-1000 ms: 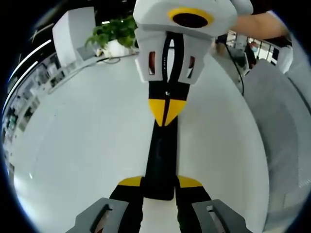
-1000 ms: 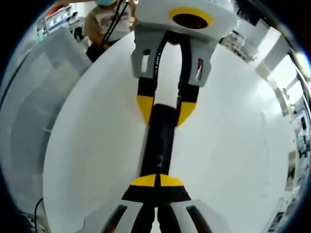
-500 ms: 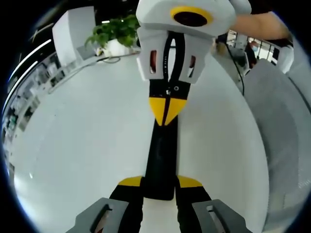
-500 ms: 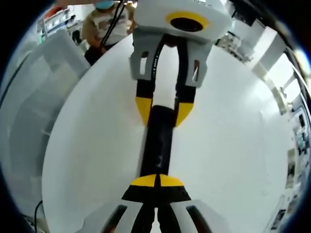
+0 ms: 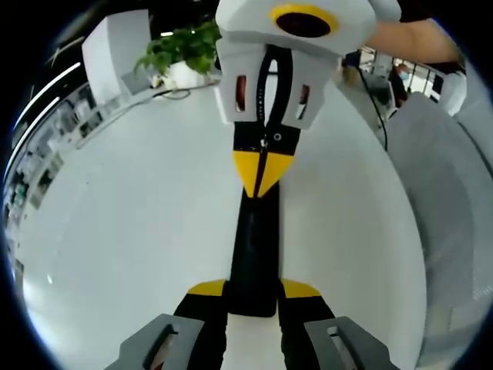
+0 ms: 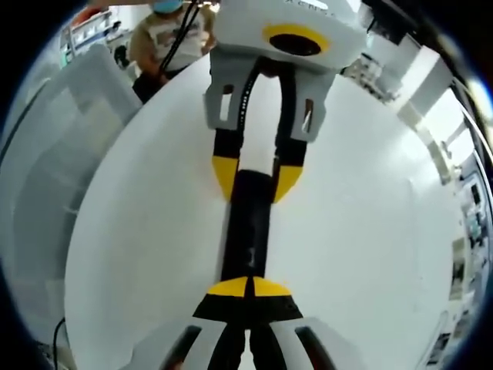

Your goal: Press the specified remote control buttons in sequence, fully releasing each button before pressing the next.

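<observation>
Remote (image 5: 255, 254): black, long, flat on white worktop (image 5: 123, 231).
L gripper (image 5: 254, 297): fingers clamped on remote's near end.
R gripper (image 6: 249, 287): fingers closed together, tips pressing on remote (image 6: 248, 227).

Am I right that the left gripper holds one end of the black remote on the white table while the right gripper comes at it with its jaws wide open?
Not quite. The left gripper does clamp one end of the black remote on the white table. But the right gripper has its jaws shut, yellow tips meeting in a point on the remote. The left gripper view shows this.
</observation>
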`<state>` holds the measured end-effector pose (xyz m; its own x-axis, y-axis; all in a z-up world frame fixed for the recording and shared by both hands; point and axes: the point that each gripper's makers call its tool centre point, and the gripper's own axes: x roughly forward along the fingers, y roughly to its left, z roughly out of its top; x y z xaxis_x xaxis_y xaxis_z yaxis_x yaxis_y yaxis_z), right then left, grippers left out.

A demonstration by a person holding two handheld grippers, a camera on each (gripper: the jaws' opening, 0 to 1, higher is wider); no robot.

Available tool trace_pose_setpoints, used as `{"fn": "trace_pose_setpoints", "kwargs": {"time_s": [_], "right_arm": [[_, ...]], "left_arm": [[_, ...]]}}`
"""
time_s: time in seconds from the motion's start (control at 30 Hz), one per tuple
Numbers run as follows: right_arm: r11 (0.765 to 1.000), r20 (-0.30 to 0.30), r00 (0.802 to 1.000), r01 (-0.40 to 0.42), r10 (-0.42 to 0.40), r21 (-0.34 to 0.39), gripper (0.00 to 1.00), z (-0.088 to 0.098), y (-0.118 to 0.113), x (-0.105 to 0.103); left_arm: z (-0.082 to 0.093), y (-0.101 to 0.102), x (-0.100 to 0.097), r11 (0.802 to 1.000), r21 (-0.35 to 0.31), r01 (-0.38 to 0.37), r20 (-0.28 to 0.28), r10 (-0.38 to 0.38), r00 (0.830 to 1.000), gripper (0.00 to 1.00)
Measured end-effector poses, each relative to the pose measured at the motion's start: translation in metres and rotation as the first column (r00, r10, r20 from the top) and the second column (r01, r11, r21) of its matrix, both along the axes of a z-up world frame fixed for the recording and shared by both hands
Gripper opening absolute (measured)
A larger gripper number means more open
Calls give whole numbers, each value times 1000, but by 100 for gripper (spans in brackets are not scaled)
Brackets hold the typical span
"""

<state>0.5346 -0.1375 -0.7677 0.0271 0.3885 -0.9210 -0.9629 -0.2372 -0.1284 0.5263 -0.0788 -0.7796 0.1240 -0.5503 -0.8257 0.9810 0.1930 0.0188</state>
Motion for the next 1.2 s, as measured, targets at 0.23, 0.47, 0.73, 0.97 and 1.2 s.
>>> {"fn": "trace_pose_setpoints", "kwargs": {"time_s": [0.23,0.47,0.73,0.97,1.2], "right_arm": [[1000,1,1000,6,-6,15,0,10,2,2],[999,3,1000,10,-10,34,0,19,6,6],[999,-4,1000,6,-6,36,0,22,9,8],[1000,-23,1000,0,1,25,0,22,9,9],[1000,-28,1000,-13,14,22,0,22,12,10]], "left_arm": [[0,0,0,1000,0,3,-1,-3,1000,24],[0,0,0,1000,-1,6,0,-6,1000,24],[0,0,0,1000,-1,8,1,-8,1000,24],[0,0,0,1000,-4,7,1,-7,1000,24],[0,0,1,1000,-3,6,1,-6,1000,24]]}}
